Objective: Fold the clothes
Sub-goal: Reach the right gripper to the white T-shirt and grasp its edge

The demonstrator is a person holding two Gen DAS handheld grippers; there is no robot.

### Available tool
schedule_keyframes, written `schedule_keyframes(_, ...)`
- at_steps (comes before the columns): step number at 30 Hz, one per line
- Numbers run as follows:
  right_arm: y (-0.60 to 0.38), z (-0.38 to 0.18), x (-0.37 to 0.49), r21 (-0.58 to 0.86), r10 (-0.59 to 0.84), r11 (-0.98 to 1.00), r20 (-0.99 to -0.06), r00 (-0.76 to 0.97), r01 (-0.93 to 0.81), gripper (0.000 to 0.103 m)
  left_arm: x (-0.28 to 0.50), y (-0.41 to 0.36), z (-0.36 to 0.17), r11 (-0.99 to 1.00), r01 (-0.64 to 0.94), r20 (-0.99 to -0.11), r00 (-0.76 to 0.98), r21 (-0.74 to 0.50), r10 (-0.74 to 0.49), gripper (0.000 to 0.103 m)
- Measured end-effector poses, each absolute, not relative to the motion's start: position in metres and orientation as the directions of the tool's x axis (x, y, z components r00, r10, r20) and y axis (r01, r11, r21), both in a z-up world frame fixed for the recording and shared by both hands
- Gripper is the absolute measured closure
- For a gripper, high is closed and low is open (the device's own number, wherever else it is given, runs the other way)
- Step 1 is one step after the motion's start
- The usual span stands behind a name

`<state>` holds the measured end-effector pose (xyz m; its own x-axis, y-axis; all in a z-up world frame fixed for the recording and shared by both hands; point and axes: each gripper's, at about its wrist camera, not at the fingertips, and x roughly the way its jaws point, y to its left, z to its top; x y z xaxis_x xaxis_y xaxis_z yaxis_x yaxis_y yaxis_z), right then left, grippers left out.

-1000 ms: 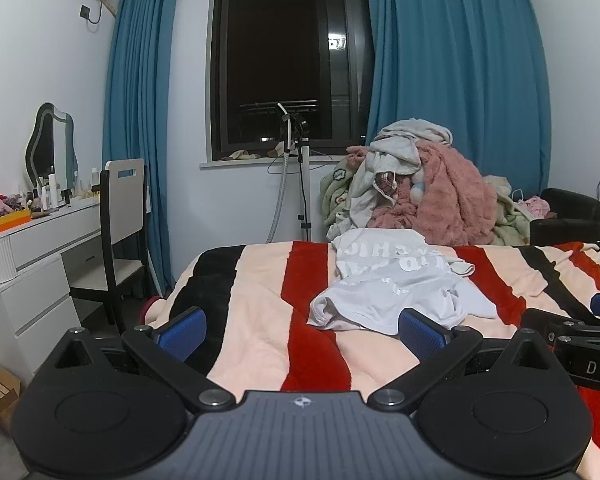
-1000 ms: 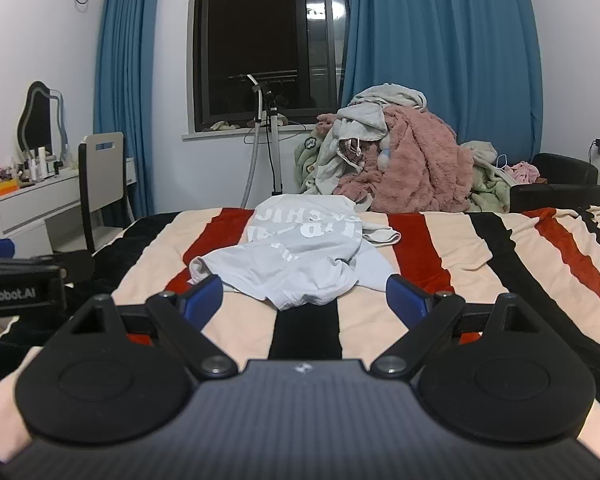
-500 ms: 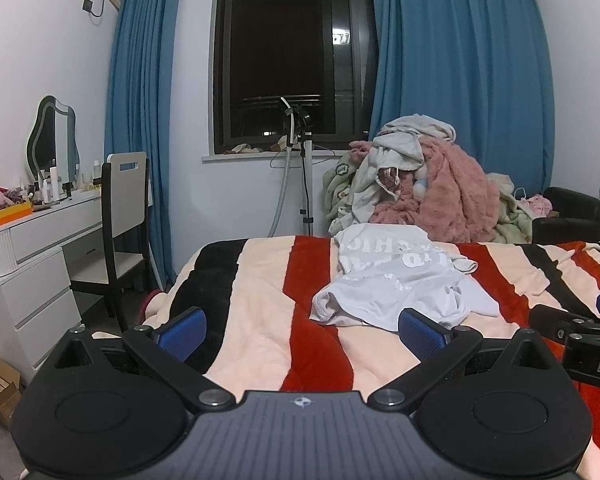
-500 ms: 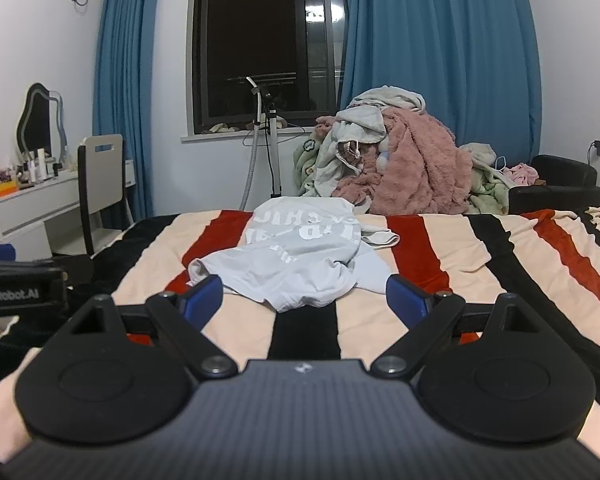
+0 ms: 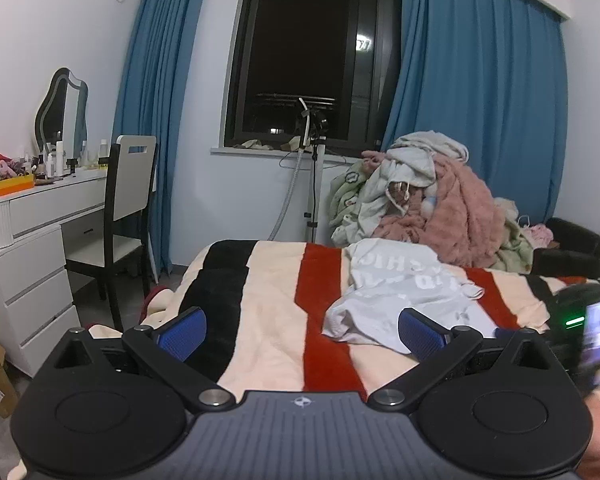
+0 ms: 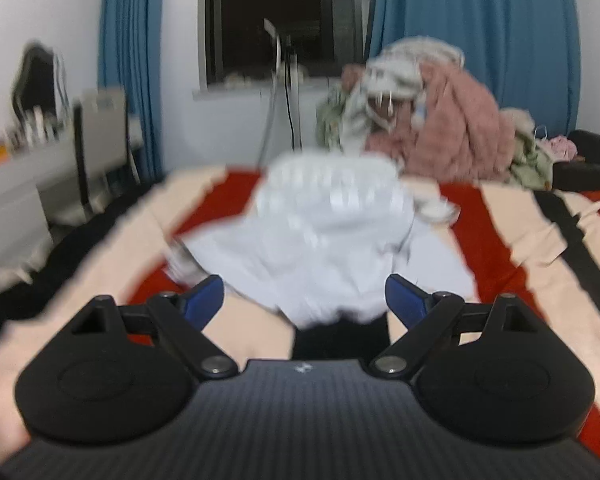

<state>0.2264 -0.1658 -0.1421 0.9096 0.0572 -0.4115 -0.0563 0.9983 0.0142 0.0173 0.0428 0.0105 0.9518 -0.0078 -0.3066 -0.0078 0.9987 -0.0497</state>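
Blue pads on the left gripper (image 5: 302, 334) and the right gripper (image 6: 304, 300) are spread wide, holding nothing. Past them, a crumpled white shirt (image 5: 404, 296) lies on the striped blanket (image 5: 268, 304). Farthest back sits a clothes pile (image 5: 428, 200).

Right gripper (image 6: 304, 300) wide open, low over striped bed (image 6: 520, 232); crumpled white shirt (image 6: 328, 240) just ahead btwn fingers. View blurred.
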Motion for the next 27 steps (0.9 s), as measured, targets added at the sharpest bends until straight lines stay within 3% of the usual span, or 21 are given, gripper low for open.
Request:
schedule_keyframes(6, -0.142, -0.191, 0.27, -0.12, 0.035, 0.987, -0.47, 0.882, -0.103, 0.015, 0.045, 0.037, -0.01, 1.0, 0.024, -0.337, 0.941, 0.006, -0.021, 0.0)
schedule_keyframes(7, -0.14, -0.194, 0.275, -0.136, 0.021, 0.986, -0.479, 0.877, -0.098, 0.026, 0.052, 0.036, -0.014, 1.0, 0.028, -0.346, 0.938, 0.008, -0.024, 0.0)
schedule_keyframes(10, -0.144, -0.198, 0.285, -0.135, 0.001, 0.988, -0.473, 0.881, -0.073, 0.038, 0.07, 0.033, -0.027, 0.999, 0.033, -0.369, 0.929, 0.016, -0.025, 0.0)
schedule_keyframes(13, -0.153, -0.193, 0.291, -0.108, -0.042, 0.994, -0.453, 0.891, -0.008, 0.081, 0.086, 0.031, -0.04, 0.999, 0.034, -0.391, 0.92, 0.02, -0.024, 0.0)
schedule_keyframes(21, -0.184, -0.126, 0.257, 0.012, 0.001, 1.0, -0.323, 0.946, 0.003, 0.087, 0.108, 0.014, -0.065, 0.995, 0.088, -0.392, 0.917, 0.038, -0.066, 0.0)
schedule_keyframes(27, -0.218, -0.096, 0.242, 0.157, 0.077, 0.987, -0.345, 0.935, -0.023, 0.088, 0.151, -0.015, -0.082, 0.987, 0.159, -0.469, 0.871, -0.011, -0.145, 0.0)
